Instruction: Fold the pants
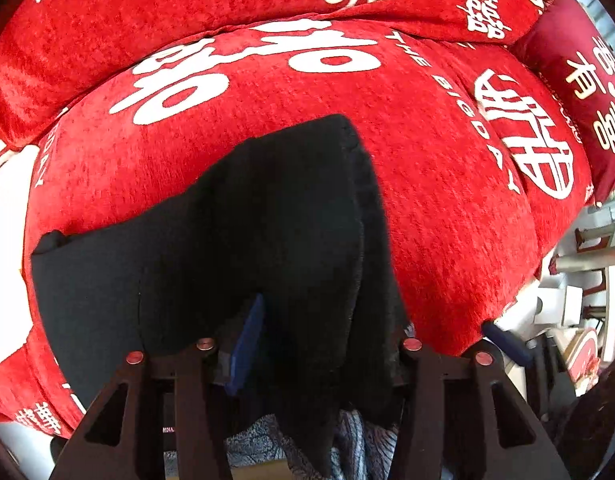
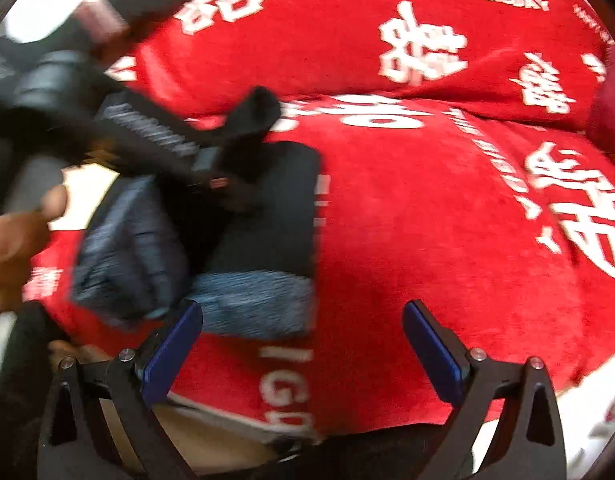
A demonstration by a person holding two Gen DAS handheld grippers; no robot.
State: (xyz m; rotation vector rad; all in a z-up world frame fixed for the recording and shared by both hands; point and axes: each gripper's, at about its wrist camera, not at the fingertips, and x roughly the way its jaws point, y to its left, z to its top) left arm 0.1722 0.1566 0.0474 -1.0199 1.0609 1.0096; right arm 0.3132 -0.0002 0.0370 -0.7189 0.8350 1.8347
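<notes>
Close wrist views over shared pants [image 1: 267, 220]

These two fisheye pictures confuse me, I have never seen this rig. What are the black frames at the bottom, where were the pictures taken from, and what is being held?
No robot here: a person holds a two-finger gripper in each hand, and a camera on each looks forward along its blue-padded fingers.

The left wrist view shows the left gripper draped in the black fabric pants. One blue pad shows against the cloth; whether the fingers pinch it cannot be told.

The right wrist view, blurred, shows the right gripper open and holding nothing. It also sees the left gripper at the pants, which look partly folded.

Everything lies on a red plush cover with white characters, over what looks like a sofa.
</notes>
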